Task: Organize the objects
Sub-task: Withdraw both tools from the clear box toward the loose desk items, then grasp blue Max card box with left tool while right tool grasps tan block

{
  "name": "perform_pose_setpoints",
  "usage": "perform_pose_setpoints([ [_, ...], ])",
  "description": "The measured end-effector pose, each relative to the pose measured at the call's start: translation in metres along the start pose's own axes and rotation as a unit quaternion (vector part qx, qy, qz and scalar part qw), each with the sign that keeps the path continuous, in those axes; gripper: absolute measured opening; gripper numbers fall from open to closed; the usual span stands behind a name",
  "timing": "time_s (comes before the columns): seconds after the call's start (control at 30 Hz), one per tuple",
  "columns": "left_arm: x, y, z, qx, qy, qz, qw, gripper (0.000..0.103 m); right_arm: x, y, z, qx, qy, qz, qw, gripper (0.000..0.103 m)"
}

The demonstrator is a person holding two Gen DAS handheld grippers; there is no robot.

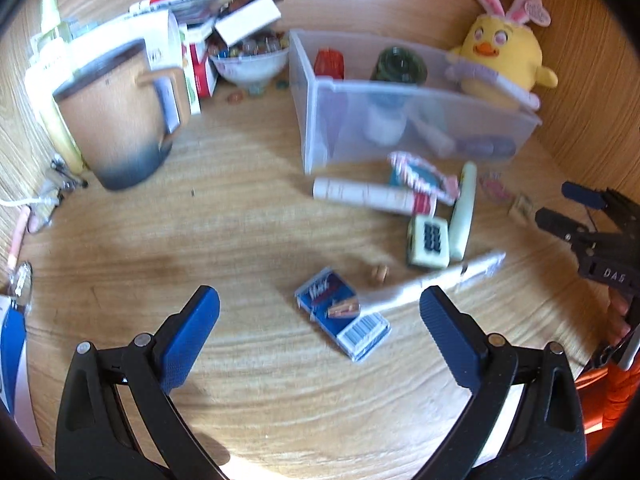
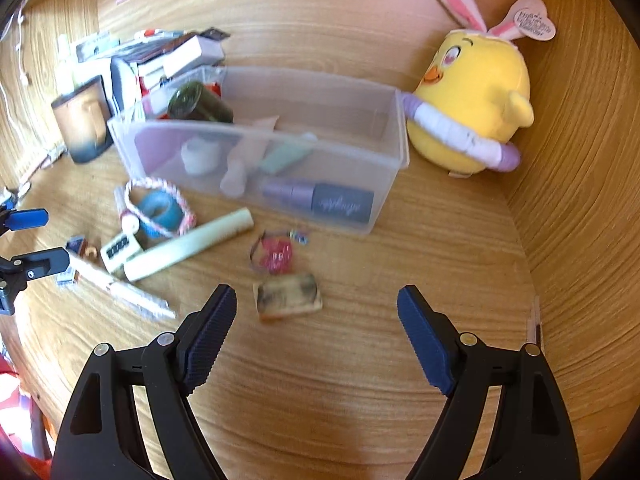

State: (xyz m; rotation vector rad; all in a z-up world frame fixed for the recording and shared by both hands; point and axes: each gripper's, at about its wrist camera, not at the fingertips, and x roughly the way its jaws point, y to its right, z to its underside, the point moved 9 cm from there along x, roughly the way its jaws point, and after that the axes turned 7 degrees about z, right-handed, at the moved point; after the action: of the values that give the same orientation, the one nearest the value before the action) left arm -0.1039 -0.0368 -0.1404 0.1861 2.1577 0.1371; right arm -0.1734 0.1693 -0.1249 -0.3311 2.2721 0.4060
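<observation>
A clear plastic bin stands on the wooden desk and holds a dark jar, tubes and a purple bottle. Loose items lie in front of it: a white tube, a pale green tube, a tape roll with a beaded band, a dice-like block, a blue packet, a white pen and a small worn block. My left gripper is open above the blue packet. My right gripper is open just before the worn block.
A yellow plush chick with bunny ears sits right of the bin. A brown mug, boxes and a bowl of small bits crowd the back left. A pink hair clip lies near the worn block. Wooden walls enclose the back and right.
</observation>
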Motion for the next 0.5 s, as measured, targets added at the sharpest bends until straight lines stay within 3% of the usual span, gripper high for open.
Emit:
perform_pose_setpoints([
  [0.13,0.009,0.0,0.009,-0.005,-0.017,0.006,0.9998,0.102,0.003,-0.003,0.006,-0.004,-0.007,-0.003,1.0,0.08],
  [0.33,0.007,0.0,0.008,-0.002,0.003,0.002,1.0,0.1,0.004,-0.008,0.004,-0.005,-0.006,-0.007,1.0,0.08],
  [0.5,0.006,0.007,0.008,0.031,0.012,-0.018,0.9993,0.075,0.01,-0.012,0.002,-0.016,-0.007,-0.005,1.0,0.08],
])
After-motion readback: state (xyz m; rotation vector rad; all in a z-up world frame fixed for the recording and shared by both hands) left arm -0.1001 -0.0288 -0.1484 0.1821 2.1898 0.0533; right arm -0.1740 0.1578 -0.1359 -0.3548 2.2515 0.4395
